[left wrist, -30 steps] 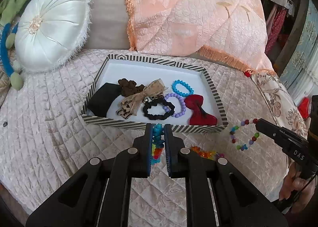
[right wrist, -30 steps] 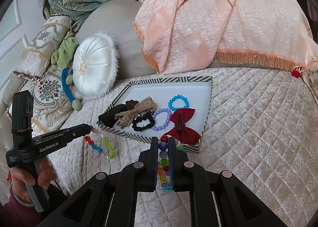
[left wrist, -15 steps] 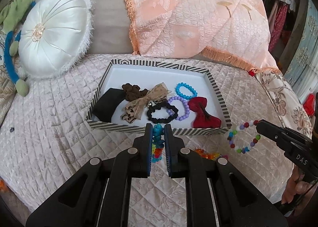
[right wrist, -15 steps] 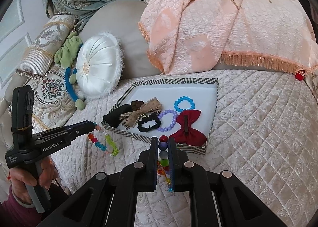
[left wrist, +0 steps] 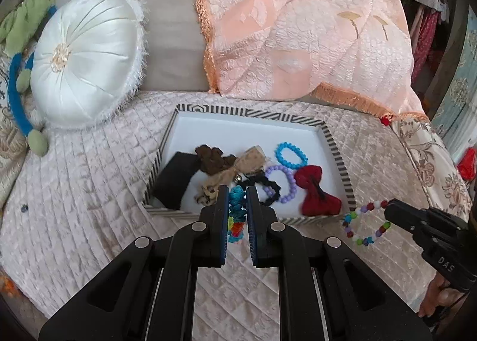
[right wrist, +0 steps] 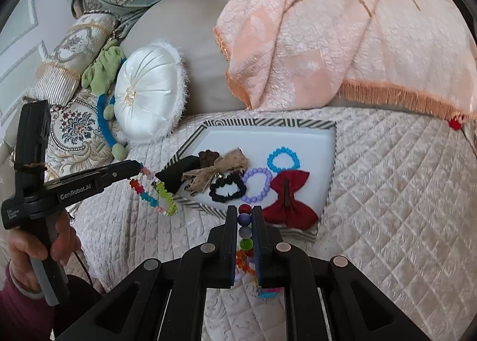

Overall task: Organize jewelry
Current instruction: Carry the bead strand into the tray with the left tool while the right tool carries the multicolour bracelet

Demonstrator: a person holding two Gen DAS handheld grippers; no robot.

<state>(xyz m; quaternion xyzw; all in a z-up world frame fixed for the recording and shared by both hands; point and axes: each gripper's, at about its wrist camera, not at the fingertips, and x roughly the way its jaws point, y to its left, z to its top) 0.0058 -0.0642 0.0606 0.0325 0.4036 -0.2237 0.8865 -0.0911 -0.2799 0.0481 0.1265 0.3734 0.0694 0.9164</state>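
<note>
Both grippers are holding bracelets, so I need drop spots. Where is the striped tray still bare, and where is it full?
The striped tray is bare along its far half, between the back rim and the blue bracelet. The near half is crowded: black pouch, bows, scrunchies, purple bracelet, red bow.

Both claws are angled downward. The left claw (left wrist: 237, 206) is clamped shut on a bracelet, its handle gripped by a hand (right wrist: 44, 248) with a maroon sleeve. The right claw (right wrist: 245, 221) is likewise pinched shut on beads.
</note>
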